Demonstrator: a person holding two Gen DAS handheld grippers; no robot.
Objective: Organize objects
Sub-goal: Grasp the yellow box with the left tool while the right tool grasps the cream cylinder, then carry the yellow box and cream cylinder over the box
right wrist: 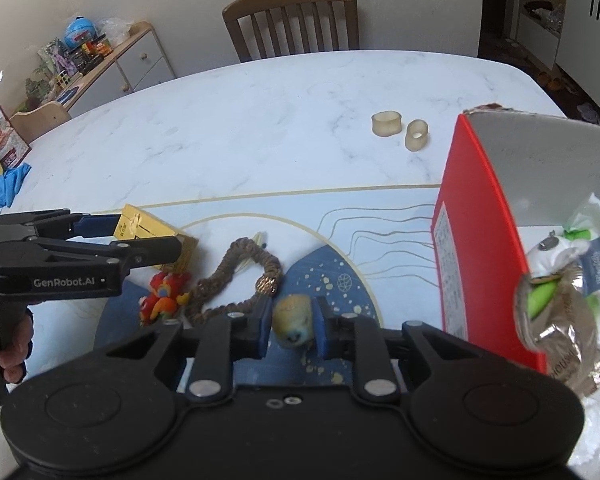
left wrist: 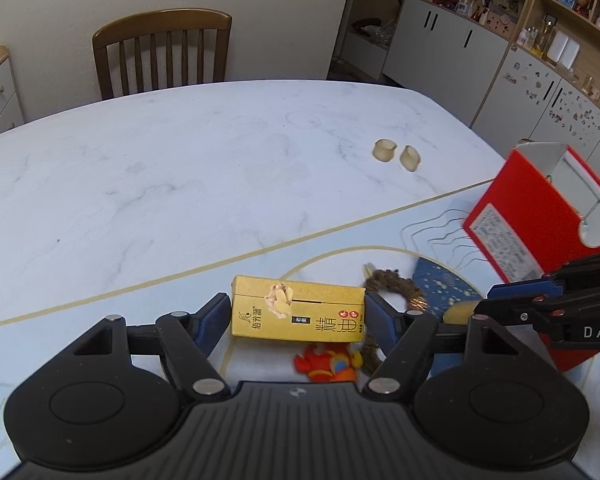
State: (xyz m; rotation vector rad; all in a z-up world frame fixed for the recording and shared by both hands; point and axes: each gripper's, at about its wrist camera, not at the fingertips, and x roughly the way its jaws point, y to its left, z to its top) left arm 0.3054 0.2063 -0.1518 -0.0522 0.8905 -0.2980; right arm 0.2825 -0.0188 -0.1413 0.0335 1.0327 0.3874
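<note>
Left hand-held gripper (left wrist: pixel 296 316) clamps the gold box (left wrist: pixel 298 310); right hand-held gripper (right wrist: pixel 293 320) pinches a small round toy (right wrist: pixel 293 320). Risk: rounded toy slipping from its narrow pinch.

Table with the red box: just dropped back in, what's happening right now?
A person is working both handheld grippers over the white marble-pattern table. The left gripper is clamped on the gold rectangular carton; the right gripper is clamped on a small round yellowish-blue toy. Beside them on the mat lie a brown braided rope loop and a red-orange figurine. The open red cardboard box, already holding packets, stands at the right.
</note>
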